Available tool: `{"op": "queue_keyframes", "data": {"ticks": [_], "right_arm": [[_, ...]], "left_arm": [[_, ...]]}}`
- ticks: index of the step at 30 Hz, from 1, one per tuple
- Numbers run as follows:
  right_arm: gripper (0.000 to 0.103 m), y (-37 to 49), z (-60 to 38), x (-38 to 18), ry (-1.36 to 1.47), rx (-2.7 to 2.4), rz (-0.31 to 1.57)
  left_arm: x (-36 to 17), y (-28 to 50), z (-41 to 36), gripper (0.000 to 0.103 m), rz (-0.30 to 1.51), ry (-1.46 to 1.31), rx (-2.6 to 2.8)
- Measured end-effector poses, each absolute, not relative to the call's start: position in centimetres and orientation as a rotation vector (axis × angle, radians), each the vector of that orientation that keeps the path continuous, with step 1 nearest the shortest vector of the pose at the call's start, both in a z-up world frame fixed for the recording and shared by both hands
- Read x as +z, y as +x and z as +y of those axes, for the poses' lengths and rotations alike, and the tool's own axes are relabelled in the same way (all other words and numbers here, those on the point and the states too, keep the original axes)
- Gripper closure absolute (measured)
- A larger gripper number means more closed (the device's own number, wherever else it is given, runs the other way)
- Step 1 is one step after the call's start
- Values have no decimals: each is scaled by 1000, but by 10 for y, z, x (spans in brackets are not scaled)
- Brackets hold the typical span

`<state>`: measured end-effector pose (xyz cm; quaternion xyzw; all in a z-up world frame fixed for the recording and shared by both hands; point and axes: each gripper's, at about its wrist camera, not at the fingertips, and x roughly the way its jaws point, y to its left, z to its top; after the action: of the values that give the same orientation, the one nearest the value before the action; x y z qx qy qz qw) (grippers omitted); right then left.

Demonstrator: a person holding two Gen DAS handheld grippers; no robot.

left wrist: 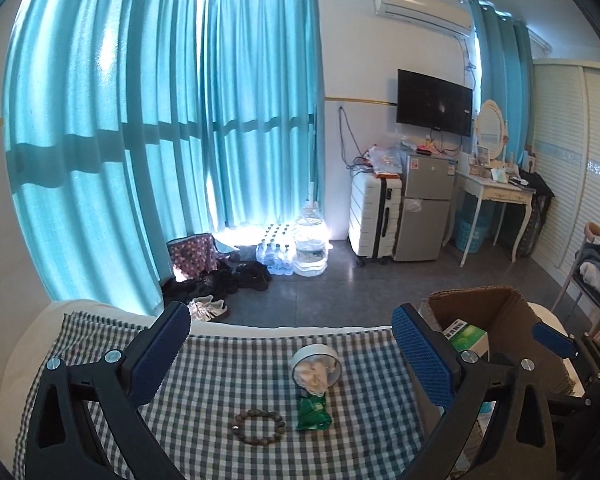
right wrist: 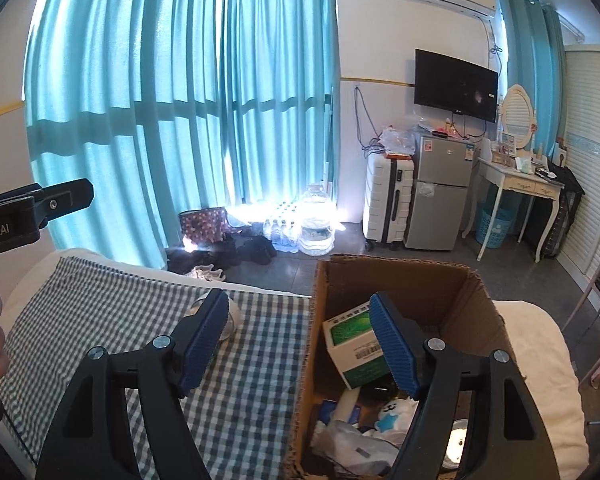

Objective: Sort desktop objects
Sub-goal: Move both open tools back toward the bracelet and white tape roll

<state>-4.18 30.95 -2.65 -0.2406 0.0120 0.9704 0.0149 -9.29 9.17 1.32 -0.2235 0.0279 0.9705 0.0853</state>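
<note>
Three loose items lay on the checked cloth (left wrist: pixel 228 364): one bead bracelet (left wrist: pixel 258 425) near its front edge, one green packet (left wrist: pixel 313 413) just beside it, one white roll of tape (left wrist: pixel 316 364) touching the packet's far end. One cardboard box (right wrist: pixel 379 280) stood at the cloth's right edge, holding one green-and-white carton (right wrist: pixel 349 344) and mixed clutter. Teal curtains (left wrist: pixel 140 120) hung behind, over a grey floor. Left gripper (left wrist: pixel 292 352) hovered over the cloth, jaws wide apart, empty. Right gripper (right wrist: pixel 300 344) straddled the box's left wall, jaws apart, empty.
</note>
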Motion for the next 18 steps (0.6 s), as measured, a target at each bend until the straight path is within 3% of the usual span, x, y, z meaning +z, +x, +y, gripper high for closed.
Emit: {"op": "queue_keyframes", "data": {"ticks": [18], "right_arm": [[21, -81, 256, -57, -865, 3079, 57]], "left_arm": [[-34, -116, 37, 0, 132, -827, 2989]]}}
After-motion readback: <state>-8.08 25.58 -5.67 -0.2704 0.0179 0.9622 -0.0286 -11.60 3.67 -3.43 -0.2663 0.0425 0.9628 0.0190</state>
